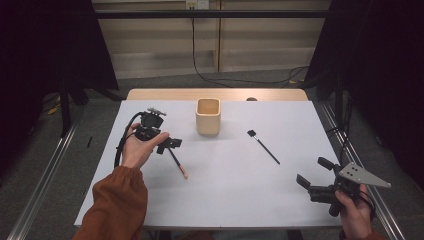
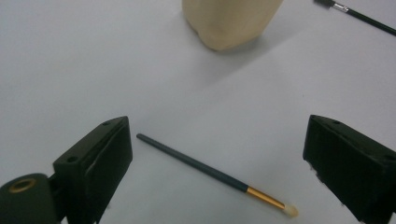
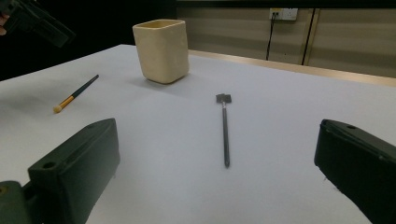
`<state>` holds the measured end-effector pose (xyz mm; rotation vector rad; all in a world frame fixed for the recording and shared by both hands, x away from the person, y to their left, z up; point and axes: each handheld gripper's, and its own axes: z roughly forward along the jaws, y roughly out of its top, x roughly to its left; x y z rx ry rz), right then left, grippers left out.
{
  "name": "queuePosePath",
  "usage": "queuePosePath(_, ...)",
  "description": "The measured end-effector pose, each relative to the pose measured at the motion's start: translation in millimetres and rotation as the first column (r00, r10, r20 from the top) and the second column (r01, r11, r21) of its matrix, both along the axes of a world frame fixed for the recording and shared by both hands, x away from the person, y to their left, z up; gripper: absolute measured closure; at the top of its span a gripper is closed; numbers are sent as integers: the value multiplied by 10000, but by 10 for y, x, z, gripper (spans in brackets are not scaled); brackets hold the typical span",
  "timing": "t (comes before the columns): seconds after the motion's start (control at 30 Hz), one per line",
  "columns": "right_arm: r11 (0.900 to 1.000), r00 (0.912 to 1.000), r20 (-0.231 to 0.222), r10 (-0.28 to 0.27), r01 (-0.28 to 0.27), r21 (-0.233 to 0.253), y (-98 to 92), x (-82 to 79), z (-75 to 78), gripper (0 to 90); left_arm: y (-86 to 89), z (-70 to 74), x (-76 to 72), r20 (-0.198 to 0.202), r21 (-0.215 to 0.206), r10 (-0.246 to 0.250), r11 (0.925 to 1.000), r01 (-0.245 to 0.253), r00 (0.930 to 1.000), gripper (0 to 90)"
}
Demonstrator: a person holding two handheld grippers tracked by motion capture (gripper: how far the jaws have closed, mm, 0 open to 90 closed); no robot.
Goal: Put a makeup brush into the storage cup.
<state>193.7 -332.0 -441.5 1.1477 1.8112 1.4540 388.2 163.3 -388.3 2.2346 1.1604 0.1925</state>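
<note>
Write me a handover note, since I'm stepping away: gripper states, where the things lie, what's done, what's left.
Left gripper: open, poised over the gold-banded brush, not gripping it.
Right gripper: open, holding nothing, pointing toward the black brush.
Cup: upright, behind and between the two brushes, apparently nothing in it.
Done: nothing picked up; both brushes lie flat on the white table.
Left: probably grasp each brush and stand it in the cup.

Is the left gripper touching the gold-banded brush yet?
Apart. In the left gripper view the brush lies flat on the table between the open jaws of the left gripper, with bare surface showing on both sides.
</note>
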Motion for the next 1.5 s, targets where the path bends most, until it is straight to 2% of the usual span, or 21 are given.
queuePosePath(0.17,10000,10000,3,63,-63,4,-1,-3,0,0,-13,-43,20,-630,464,162,9988,-133,9979,93)
queuePosePath(0.3,9999,9999,-12,103,-103,7,5,-2,0,0,-33,-104,58,-1189,766,218,9970,-128,9927,89)
queuePosePath(0.33,9999,9999,-20,124,-124,-15,8,-2,1,0,-52,-132,64,-1302,994,267,9950,-137,9911,91)
queuePosePath(0.37,9999,9999,-23,125,-125,-7,8,-2,1,0,-52,-132,64,-1302,994,267,9950,-137,9911,93)
queuePosePath(0.43,9999,9999,-39,125,-125,-1,8,0,0,0,-86,-158,58,-1256,1271,178,9919,-17,9919,91)
queuePosePath(0.53,9999,9999,-69,110,-110,-36,5,5,-5,0,-126,-166,39,-1425,1324,306,9911,-116,9893,85)
queuePosePath(0.6,9999,9999,-72,105,-105,-36,6,5,-4,0,-184,-182,19,-1540,1526,240,9883,-3,9878,84)
queuePosePath(0.77,9998,9998,-89,155,-156,-104,10,5,-4,0,-234,-206,23,-1604,1646,143,9863,125,9869,75)
queuePosePath(0.87,9999,9999,-97,140,-141,-74,7,8,-6,0,-261,-270,55,-1726,1932,429,9811,-89,9841,63)
queuePosePath(1.0,9998,9999,-92,129,-130,-154,13,9,-6,0,-262,-295,61,-1948,1777,423,9841,-72,9799,98)
queuePosePath(1.03,9998,9999,-98,139,-141,-132,14,8,-6,0,-277,-313,56,-2273,1762,587,9842,-183,9721,117)
queuePosePath(1.07,9998,9999,-104,135,-137,-127,14,9,-7,0,-277,-313,56,-2273,1762,587,9842,-183,9721,132)
queuePosePath(1.1,9998,9999,-112,120,-122,-130,13,9,-7,0,-297,-329,45,-2612,1751,629,9844,-168,9632,143)
queuePosePath(1.17,9998,9999,-114,119,-120,-129,12,9,-7,0,-310,-336,34,-2628,1757,684,9842,-220,9624,182)
queuePosePath(1.2,9998,9999,-118,125,-127,-129,12,8,-6,0,-329,-350,13,-2723,1909,850,9811,-328,9585,195)
queuePosePath(1.23,9998,9999,-118,125,-127,-129,12,8,-6,0,-329,-350,13,-2723,1909,850,9811,-328,9585,213)
queuePosePath(1.4,9997,9998,-118,170,-172,-161,16,6,-5,0,-325,-453,-10,-3139,1789,1154,9820,-606,9424,269)
queuePosePath(1.43,9997,9998,-118,170,-172,-161,16,6,-5,0,-325,-453,-10,-3139,1789,1154,9820,-606,9424,285)
queuePosePath(1.47,9997,9998,-120,174,-176,-164,16,5,-5,0,-326,-472,-17,-3280,1710,1231,9828,-693,9366,302)
queuePosePath(1.5,9997,9998,-120,174,-176,-164,16,5,-5,0,-326,-472,-17,-3280,1710,1231,9828,-693,9366,302)
